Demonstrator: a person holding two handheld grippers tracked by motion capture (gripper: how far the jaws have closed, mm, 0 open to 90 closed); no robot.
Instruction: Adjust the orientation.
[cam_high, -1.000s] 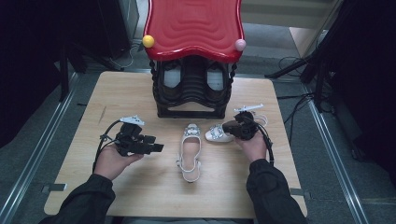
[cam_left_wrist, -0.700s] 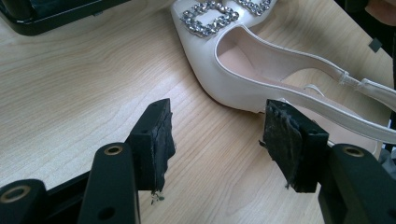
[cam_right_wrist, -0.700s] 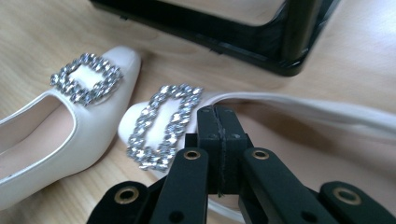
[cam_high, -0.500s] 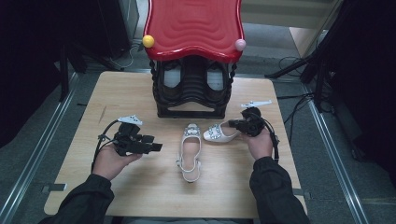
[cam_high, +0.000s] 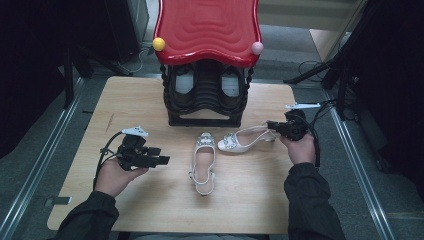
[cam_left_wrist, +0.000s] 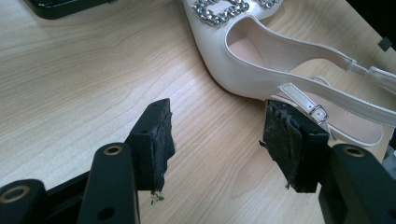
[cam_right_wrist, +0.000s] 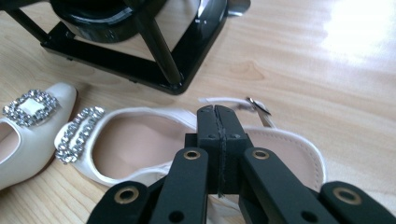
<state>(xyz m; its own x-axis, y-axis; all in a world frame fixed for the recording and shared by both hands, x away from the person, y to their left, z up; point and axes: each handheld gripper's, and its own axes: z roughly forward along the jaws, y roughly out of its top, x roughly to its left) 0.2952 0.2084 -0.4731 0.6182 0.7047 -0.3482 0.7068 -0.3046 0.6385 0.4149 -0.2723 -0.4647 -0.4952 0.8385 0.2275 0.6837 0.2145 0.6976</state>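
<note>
Since the earlier frame the right gripper (cam_high: 272, 126) has drawn the white slingback shoe with a jewelled buckle (cam_high: 242, 141) rightward, away from its upright twin (cam_high: 204, 162); its jaws are pressed together on the heel strap. Both shoes lie just in front of the black shoe rack with a red wavy top (cam_high: 206, 95). The left gripper (cam_high: 162, 156), left of the rack's front, holds its jaws spread and empty.

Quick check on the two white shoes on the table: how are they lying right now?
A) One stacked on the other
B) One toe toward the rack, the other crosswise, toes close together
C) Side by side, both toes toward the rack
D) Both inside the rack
B: in the high view one shoe points its toe at the rack, while the other shoe lies crosswise beside that toe.
</note>
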